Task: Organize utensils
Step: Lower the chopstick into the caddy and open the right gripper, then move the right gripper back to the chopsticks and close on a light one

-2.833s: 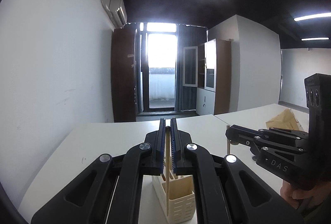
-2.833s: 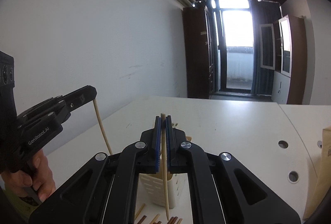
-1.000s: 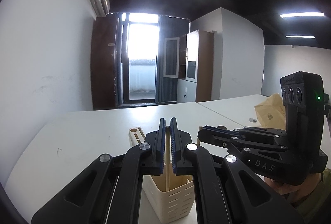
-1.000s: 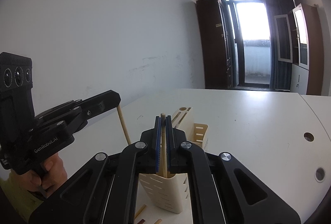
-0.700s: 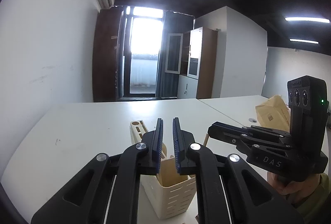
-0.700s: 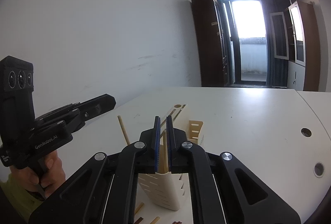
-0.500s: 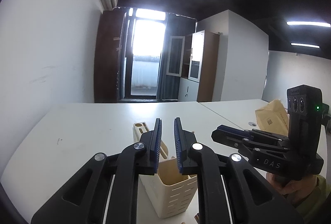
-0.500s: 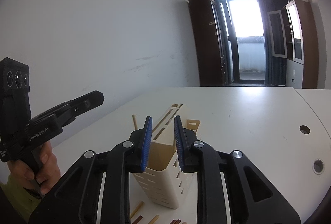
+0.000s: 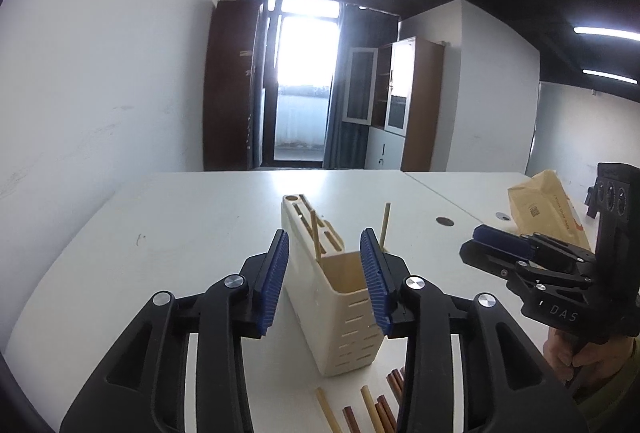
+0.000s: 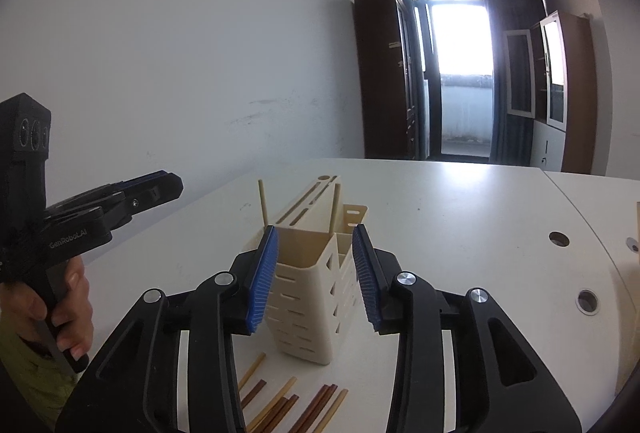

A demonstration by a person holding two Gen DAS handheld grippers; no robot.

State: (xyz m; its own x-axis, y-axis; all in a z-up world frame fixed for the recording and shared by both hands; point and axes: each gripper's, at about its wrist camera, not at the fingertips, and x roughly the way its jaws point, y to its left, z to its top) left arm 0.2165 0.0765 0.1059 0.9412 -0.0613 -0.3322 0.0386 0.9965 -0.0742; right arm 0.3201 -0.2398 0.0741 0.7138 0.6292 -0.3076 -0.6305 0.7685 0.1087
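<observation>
1. Left gripper (image 9: 324, 281) and right gripper (image 10: 314, 275): jaws apart, empty, both above the utensil holder (image 9: 346, 309).
2. Next pick, likely: descend to the loose chopsticks (image 10: 288, 407) on the desk (image 10: 460, 217); pinch one mid-shaft, lift it level.
3. Holder: cream slotted plastic, boxy; two pale chopsticks (image 9: 315, 237) stand inside. Loose ones: thin rods, light and dark wood.

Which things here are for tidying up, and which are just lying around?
For the job: cream holder, two chopsticks standing in it, loose chopsticks on the table, both open tongs.

Just there: brown paper bag, cupboards.
</observation>
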